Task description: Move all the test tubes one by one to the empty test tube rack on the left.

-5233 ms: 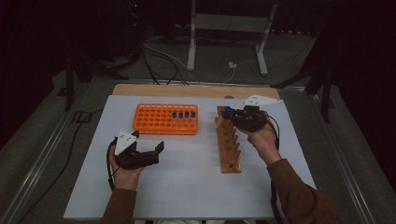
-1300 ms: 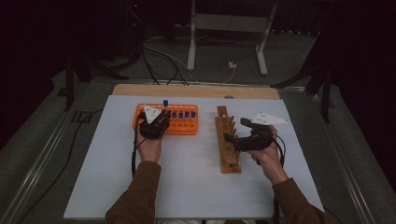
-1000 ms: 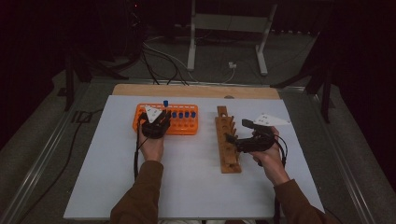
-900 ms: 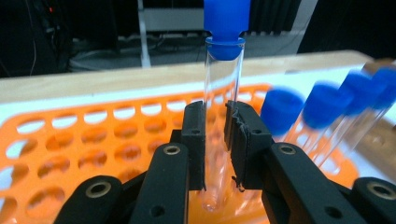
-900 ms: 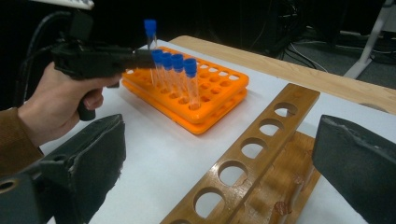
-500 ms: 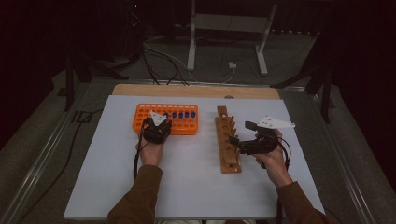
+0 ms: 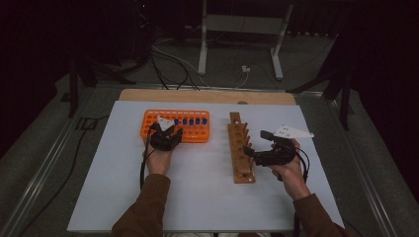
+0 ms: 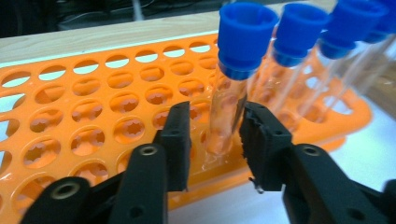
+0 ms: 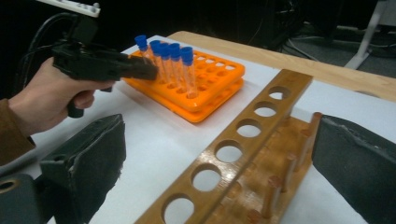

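An orange tube rack [image 7: 197,133] [image 8: 93,102] holds a row of clear tubes with blue caps [image 7: 190,121] [image 9: 173,56]. My left gripper [image 7: 170,129] [image 8: 215,121] is at the rack's near side. Its jaws have just been opening and now stand a little apart on either side of one capped tube [image 8: 233,88], which stands in a rack hole. My right gripper [image 7: 254,144] [image 9: 219,140] is open wide beside the wooden peg rack [image 7: 239,148] [image 9: 261,112], whose holes are empty.
The white tabletop [image 7: 197,197] has a wooden strip [image 7: 207,96] along its far edge. Beyond it the dark floor carries cables and a metal stand [image 7: 237,29]. The person's forearms come in from the bottom edge.
The left hand has lowered the raised blue-capped tube down into the orange rack. The right gripper has drifted slightly right beside the wooden rack.
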`<action>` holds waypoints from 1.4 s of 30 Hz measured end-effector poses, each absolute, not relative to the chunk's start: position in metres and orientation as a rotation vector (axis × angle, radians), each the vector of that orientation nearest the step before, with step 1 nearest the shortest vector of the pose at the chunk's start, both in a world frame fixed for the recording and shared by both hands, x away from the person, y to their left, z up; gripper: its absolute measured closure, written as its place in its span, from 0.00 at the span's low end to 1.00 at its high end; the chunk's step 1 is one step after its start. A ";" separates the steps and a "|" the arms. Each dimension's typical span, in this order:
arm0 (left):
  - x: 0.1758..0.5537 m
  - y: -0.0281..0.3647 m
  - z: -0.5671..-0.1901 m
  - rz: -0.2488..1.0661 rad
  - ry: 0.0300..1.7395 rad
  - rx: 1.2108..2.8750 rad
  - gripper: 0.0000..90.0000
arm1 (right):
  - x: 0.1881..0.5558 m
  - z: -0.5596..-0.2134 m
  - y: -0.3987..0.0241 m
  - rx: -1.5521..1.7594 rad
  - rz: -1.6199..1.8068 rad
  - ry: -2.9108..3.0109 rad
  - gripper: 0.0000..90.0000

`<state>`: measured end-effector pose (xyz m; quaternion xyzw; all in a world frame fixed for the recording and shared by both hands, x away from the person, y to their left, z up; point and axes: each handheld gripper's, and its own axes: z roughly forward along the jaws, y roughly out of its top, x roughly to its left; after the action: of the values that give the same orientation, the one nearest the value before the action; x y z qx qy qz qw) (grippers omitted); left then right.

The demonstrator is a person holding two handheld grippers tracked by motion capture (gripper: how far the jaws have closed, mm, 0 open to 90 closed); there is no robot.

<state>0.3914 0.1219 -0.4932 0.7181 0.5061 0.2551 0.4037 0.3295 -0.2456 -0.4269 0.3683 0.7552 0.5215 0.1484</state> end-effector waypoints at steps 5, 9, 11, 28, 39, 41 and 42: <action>0.378 0.139 -0.483 0.609 1.242 1.766 0.58 | 0.326 -0.425 -0.259 1.077 1.504 2.141 0.04; 0.363 0.153 -0.469 0.575 1.195 1.720 0.45 | 0.323 -0.426 -0.267 1.086 1.510 2.120 0.04; 0.353 0.160 -0.461 0.564 1.165 1.692 0.39 | 0.321 -0.426 -0.271 1.091 1.524 2.107 0.03; 0.264 0.197 -0.448 0.658 1.064 1.629 0.10 | 0.293 -0.447 -0.289 1.135 1.580 1.993 0.00; 0.242 0.215 -0.449 0.693 1.069 1.610 0.02 | 0.275 -0.458 -0.300 1.117 1.498 1.965 0.00; 0.240 0.216 -0.449 0.698 1.071 1.607 0.01 | 0.274 -0.460 -0.300 1.110 1.493 1.964 0.00; 0.239 0.216 -0.449 0.704 1.071 1.608 0.01 | 0.274 -0.460 -0.301 1.110 1.497 1.962 0.00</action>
<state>0.2394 0.2160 -0.4493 0.6697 0.4462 0.2930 0.5163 0.2736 -0.3007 -0.4600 0.4005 0.7081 0.5400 0.2160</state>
